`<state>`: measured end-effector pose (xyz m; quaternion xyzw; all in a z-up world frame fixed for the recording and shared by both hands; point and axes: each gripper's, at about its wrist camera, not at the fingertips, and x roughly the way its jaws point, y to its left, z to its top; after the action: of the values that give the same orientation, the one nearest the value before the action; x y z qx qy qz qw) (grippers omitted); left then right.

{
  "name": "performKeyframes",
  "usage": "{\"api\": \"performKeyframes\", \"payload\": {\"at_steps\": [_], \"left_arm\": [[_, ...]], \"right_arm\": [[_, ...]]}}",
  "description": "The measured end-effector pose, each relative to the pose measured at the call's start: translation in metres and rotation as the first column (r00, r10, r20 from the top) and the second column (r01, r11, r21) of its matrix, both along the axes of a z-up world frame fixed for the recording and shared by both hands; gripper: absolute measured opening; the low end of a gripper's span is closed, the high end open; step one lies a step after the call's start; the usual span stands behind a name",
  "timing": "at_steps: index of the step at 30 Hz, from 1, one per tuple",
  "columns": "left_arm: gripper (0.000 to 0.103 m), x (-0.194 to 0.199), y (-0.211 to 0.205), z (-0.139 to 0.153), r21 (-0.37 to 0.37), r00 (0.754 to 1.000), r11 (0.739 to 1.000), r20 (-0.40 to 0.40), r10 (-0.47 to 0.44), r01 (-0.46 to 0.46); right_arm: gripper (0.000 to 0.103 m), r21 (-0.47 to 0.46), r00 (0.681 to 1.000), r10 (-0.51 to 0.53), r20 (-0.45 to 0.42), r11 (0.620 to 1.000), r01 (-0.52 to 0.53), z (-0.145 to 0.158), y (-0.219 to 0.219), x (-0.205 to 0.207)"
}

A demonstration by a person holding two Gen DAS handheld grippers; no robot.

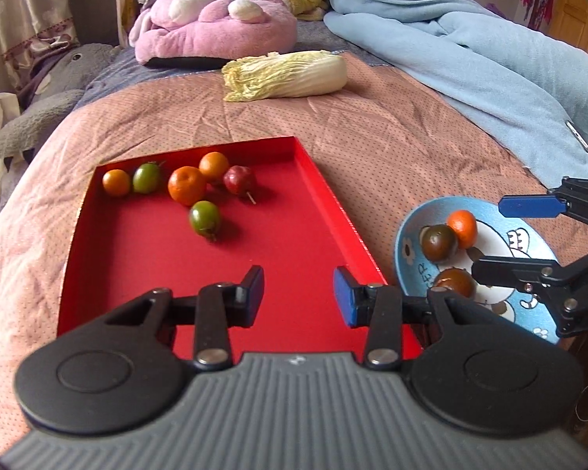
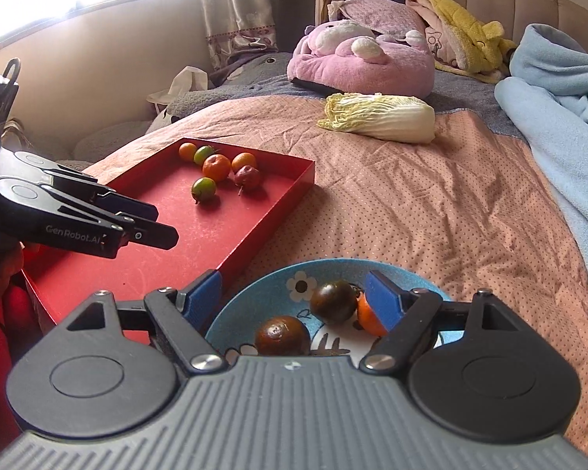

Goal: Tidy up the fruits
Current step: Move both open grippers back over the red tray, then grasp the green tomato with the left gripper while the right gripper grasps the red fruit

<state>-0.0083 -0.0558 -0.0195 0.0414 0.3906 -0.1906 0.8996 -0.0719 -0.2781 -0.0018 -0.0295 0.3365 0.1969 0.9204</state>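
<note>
We hold two grippers over a bed covered by a pink dotted quilt. Our left gripper hangs above the near end of a shallow red tray, its blue-padded fingers a moderate gap apart with nothing between them but bare tray floor. Six small fruits lie at the tray's far end: a small orange in the far left corner, touching a green tomato; a larger orange with another orange just behind it; a dark red fruit with a stem, just right of those two; and a second green tomato nearer to us, slightly apart from the rest. Just beside the tray's right wall sits a blue bowl with a cartoon print and flowers. Our right gripper hovers over this bowl with its fingers spread wide and gripping nothing. In the bowl we see two dark brown tomatoes, one toward the middle and one nearer to us, and an orange partly hidden behind the right finger; whether that finger touches it we cannot tell. Farther up the bed lies a napa cabbage, behind it a pink plush toy, and to the right a light blue blanket.
</note>
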Motion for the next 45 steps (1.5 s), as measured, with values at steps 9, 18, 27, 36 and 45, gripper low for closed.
{"api": "performKeyframes", "payload": {"at_steps": [9, 18, 27, 36, 45], "left_arm": [[0.042, 0.033, 0.025, -0.010, 0.036, 0.992, 0.991, -0.001, 0.125, -0.125], [0.042, 0.059, 0.023, -0.023, -0.002, 0.993, 0.993, -0.021, 0.118, -0.118], [0.041, 0.085, 0.029, -0.039, -0.011, 0.989, 0.990, -0.053, 0.138, -0.138], [0.039, 0.100, 0.031, -0.045, -0.042, 0.991, 0.992, -0.065, 0.116, -0.119], [0.031, 0.096, 0.037, -0.042, -0.057, 0.988, 0.992, -0.113, 0.107, -0.114]], "right_arm": [[0.084, 0.002, 0.998, 0.059, 0.010, 0.998, -0.059, 0.004, 0.032, 0.022], [0.084, -0.005, 0.999, 0.041, 0.019, 0.999, -0.041, 0.004, 0.040, 0.045], [0.084, -0.008, 1.000, 0.016, 0.027, 1.000, -0.016, 0.006, 0.052, 0.079], [0.070, -0.022, 0.999, 0.037, 0.004, 0.999, -0.037, 0.003, 0.097, 0.136], [0.067, -0.059, 0.995, 0.043, -0.086, 0.997, -0.049, -0.024, 0.133, 0.180]]}}
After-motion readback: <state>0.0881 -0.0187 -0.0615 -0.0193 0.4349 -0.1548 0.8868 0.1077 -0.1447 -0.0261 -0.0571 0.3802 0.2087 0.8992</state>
